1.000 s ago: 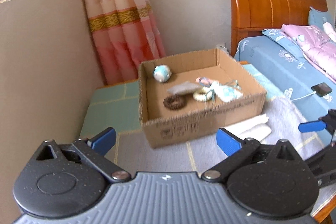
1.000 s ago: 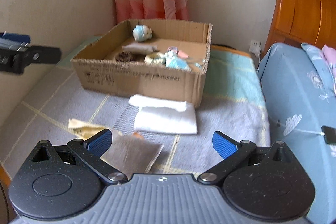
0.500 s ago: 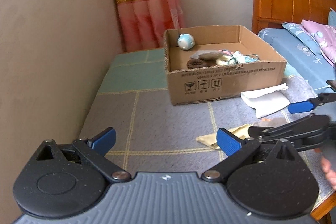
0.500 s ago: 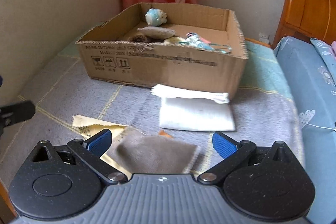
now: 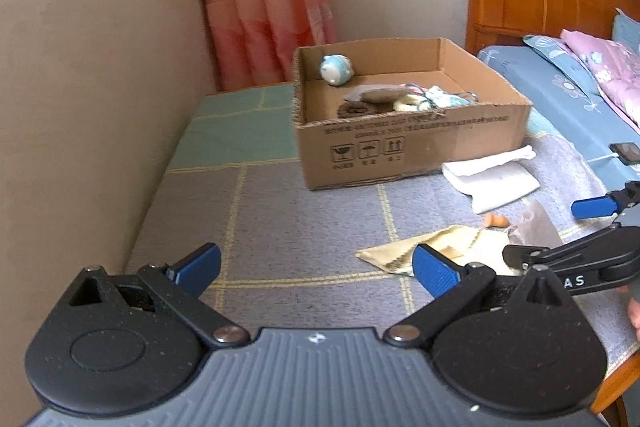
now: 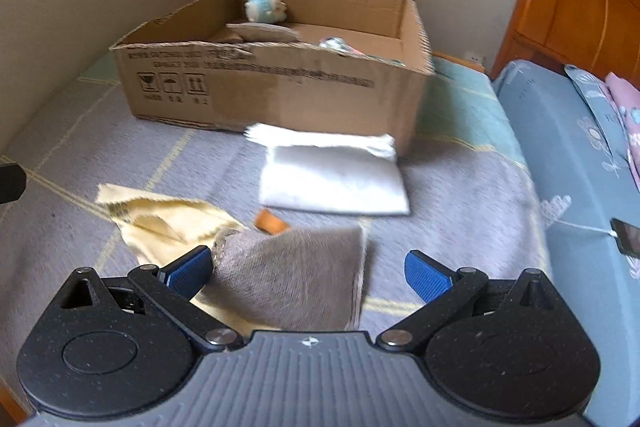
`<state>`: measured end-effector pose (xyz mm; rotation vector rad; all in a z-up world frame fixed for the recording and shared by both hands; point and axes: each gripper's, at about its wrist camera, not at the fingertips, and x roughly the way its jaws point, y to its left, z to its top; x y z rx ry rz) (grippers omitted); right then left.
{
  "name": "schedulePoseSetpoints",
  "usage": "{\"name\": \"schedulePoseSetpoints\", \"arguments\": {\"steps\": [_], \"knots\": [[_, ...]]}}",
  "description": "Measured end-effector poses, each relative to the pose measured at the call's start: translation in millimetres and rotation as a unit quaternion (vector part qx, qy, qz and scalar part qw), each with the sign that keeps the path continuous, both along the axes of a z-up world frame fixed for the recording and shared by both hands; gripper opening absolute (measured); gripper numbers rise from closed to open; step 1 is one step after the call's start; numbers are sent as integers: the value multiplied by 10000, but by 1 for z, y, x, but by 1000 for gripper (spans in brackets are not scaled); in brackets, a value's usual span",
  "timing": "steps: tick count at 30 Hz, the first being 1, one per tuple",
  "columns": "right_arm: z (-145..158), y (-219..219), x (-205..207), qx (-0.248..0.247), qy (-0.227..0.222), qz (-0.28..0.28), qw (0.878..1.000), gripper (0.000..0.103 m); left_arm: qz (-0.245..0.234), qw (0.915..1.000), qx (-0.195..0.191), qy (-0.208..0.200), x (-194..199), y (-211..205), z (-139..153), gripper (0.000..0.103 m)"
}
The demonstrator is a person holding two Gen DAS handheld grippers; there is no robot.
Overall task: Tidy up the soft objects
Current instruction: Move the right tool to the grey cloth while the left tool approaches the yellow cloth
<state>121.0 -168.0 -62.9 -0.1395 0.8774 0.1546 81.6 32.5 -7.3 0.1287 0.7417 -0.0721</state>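
The left gripper (image 5: 316, 267) is held with its blue-padded fingers spread wide apart; nothing lies between them, only the grey checked blanket (image 5: 304, 227) below. The right gripper (image 6: 308, 269) is likewise spread wide, and nothing is clamped. It is seen low over a grey furry cloth (image 6: 296, 279), the near part of which is framed between its fingers; contact with the cloth cannot be determined.

A yellow cloth (image 6: 168, 219) is recorded lying crumpled just left of the grey one and partly under it. A small orange object (image 6: 271, 221) is seen just beyond the grey cloth, between it and a folded white cloth (image 6: 332, 175). The far edge of the white cloth rests against the near wall of an open cardboard box (image 6: 260, 87).

Inside the box, a round pale-blue plush toy (image 5: 337, 69) is noted at the far left corner, with a grey piece, a dark ring and light-coloured small items nearer the front wall; these are too small to identify.

In the left wrist view, the right gripper (image 5: 556, 231) is seen at the right edge, over the yellow cloth (image 5: 404, 251). A phone on a white cable (image 6: 626, 235) lies on the blue bedsheet at far right.
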Motion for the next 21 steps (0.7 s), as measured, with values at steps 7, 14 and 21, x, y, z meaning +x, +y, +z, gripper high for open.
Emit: {"name": "schedulePoseSetpoints", "arguments": {"steps": [7,14,21], "knots": [[-3,-23,-12,-34,60,-44,10000,103,-414,9990,-93,100,2,-13,-3,102],[-9,-39,-19,-27,125,174,9998,103,-1262,9905,-146,525,7,-34,-21,102],[-9,-46,-20,-32,205,553,9983,103,-1620,9805,-194,1095,13,-48,-48,102]]}}
